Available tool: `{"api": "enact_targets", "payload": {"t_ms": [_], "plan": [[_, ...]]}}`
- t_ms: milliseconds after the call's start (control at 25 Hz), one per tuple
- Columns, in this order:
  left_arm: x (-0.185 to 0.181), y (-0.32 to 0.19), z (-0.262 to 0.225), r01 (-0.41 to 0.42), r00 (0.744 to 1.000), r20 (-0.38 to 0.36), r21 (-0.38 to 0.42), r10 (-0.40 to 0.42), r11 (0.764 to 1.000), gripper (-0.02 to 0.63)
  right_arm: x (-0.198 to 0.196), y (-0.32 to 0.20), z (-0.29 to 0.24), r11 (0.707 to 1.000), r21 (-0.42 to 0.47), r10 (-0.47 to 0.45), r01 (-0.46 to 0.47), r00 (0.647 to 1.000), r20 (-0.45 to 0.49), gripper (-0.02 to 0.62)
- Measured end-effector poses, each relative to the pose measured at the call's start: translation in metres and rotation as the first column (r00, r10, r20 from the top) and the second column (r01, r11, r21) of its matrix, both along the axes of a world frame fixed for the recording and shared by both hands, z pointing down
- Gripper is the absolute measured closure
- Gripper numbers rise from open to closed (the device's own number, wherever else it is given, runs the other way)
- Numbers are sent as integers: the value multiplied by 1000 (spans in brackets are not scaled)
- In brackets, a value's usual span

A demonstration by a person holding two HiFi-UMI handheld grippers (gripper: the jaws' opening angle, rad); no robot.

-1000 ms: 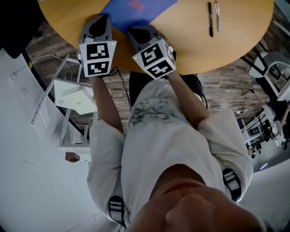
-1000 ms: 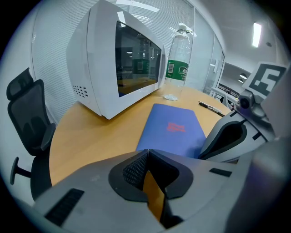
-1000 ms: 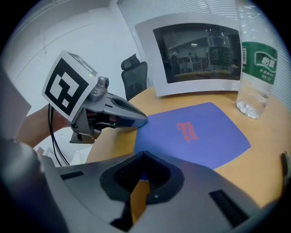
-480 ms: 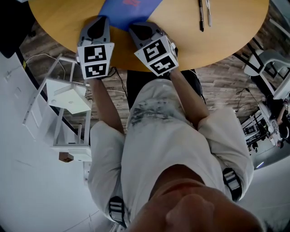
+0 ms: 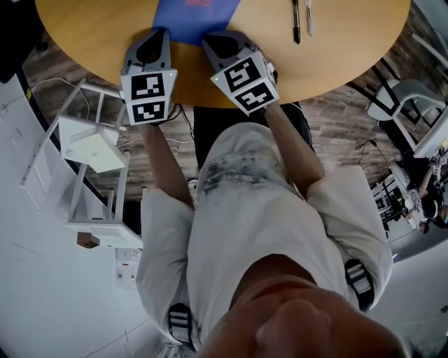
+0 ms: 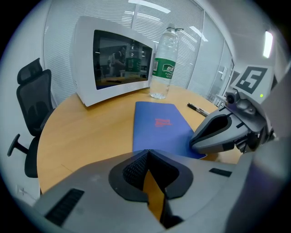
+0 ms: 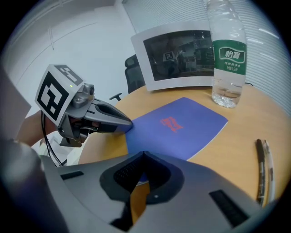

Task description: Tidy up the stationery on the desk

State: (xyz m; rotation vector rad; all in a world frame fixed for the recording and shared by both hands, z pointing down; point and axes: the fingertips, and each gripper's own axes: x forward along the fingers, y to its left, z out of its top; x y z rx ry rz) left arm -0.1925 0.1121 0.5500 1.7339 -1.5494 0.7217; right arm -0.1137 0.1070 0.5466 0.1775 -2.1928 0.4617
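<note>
On the round wooden desk (image 5: 350, 63) lay one blue folder (image 7: 182, 127), its red print unreadable. Only the gripper views showed the one bottle (image 7: 227, 54), green label reading 怡寶, and one white screen (image 6: 113, 59). Two pens (image 5: 295, 24) lay well apart from the folder. The left gripper (image 6: 148, 152) and right gripper (image 7: 144, 154) had their jaws pressed together at the folder's near edge.

Readable text: only the green label (image 7: 229, 55) on the water bottle (image 7: 226, 68), white characters "怡寶" (same label in the left gripper view, too small there to read). Blue notebook (image 7: 182, 125) carries a red print (image 7: 172, 123), blurred, can't read it. Marker cubes (image 5: 148, 94) show black-and-white square codes, no letters or digits. Nothing legible on the pens (image 5: 301, 21).
</note>
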Motion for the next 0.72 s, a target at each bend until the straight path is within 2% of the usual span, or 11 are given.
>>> {"api": "enact_targets", "payload": {"t_ms": [720], "plan": [[80,14,3,131,991,-16,-9,-132,991,598,69,-19,2,996,15,-86,86,996,26,531]]}}
